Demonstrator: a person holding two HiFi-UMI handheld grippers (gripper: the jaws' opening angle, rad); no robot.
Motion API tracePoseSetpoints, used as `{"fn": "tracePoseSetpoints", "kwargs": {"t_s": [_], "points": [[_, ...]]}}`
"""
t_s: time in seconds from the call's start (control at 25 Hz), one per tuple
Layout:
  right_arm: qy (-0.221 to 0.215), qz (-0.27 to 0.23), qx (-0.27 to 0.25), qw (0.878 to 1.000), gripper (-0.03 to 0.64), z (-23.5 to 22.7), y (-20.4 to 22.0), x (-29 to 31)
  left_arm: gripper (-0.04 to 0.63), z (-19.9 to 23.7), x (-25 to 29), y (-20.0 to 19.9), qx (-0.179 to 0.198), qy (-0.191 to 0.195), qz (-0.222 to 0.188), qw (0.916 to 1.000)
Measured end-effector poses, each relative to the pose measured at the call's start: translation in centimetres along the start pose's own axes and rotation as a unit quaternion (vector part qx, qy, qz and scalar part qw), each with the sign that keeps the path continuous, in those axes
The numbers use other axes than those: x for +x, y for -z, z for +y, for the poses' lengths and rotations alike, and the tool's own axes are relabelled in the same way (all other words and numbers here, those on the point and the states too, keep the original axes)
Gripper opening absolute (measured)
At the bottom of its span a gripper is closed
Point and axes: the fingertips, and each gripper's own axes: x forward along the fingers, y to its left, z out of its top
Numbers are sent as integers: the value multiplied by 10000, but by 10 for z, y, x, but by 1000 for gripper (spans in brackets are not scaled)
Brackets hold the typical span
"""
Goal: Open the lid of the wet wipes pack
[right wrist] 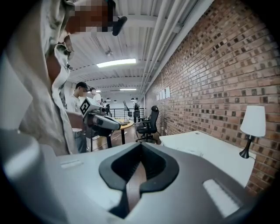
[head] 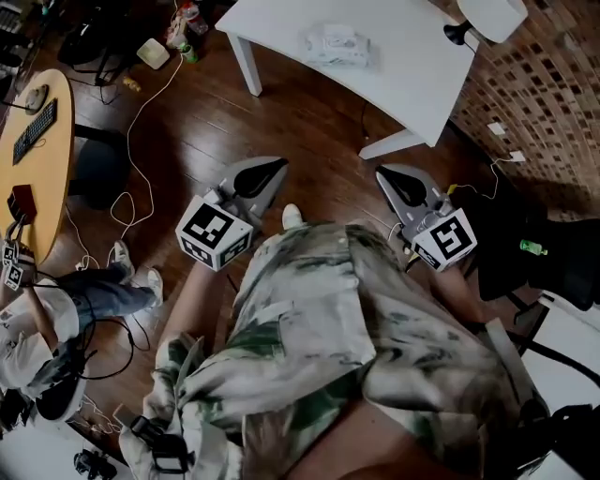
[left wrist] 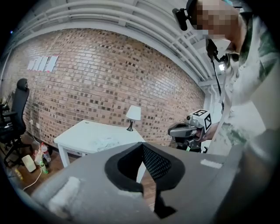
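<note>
The wet wipes pack (head: 337, 44) is a pale, soft packet lying flat on the white table (head: 412, 66), far ahead of both grippers. It shows small on that table (left wrist: 83, 135) in the left gripper view, as a pale pack (left wrist: 105, 142). My left gripper (head: 277, 167) is held close to the person's body over the wooden floor, jaws shut with nothing between them (left wrist: 142, 144). My right gripper (head: 384, 173) is level with it to the right, also shut and empty (right wrist: 141, 145). Each gripper sees the other to its side: the right gripper (left wrist: 186, 129) and the left gripper (right wrist: 103, 122).
A white lamp (head: 487, 19) stands at the table's far right corner by the brick wall (head: 534, 84). A round wooden table (head: 37, 141) with a keyboard is at the left, and a seated person (head: 103, 291) is nearby. Cables (head: 131, 159) trail across the floor. A black office chair (right wrist: 151, 120) stands further off.
</note>
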Motion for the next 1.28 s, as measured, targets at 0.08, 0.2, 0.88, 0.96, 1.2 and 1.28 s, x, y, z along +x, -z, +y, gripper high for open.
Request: {"fn": "tracePoseSetpoints", "kwargs": {"t_s": [0.08,0.2,0.88,0.96,1.2,1.28], "points": [[53,-14,-21,10000,3,9,-1,-18,2,-17,0,-1,118,68,-28,9999],[27,-60,-101,9999,3,26,2,-50,2,-49,4,1,175,148,-58,9997],[-578,-132,403,9974,3,137,91,-269,2,-316,-30,59,49,-551,295,9980],[-754,-160,470,9959,3,159,92,-277,2,-335,-45,70,43,-609,400,9973],[-886,-363,254,9951,3,206,75,-275,2,-359,-87,76,263,-638,359,9970],[-872,-403,130,9953,3,220,70,-273,2,-366,-101,72,330,-582,243,9975]]}}
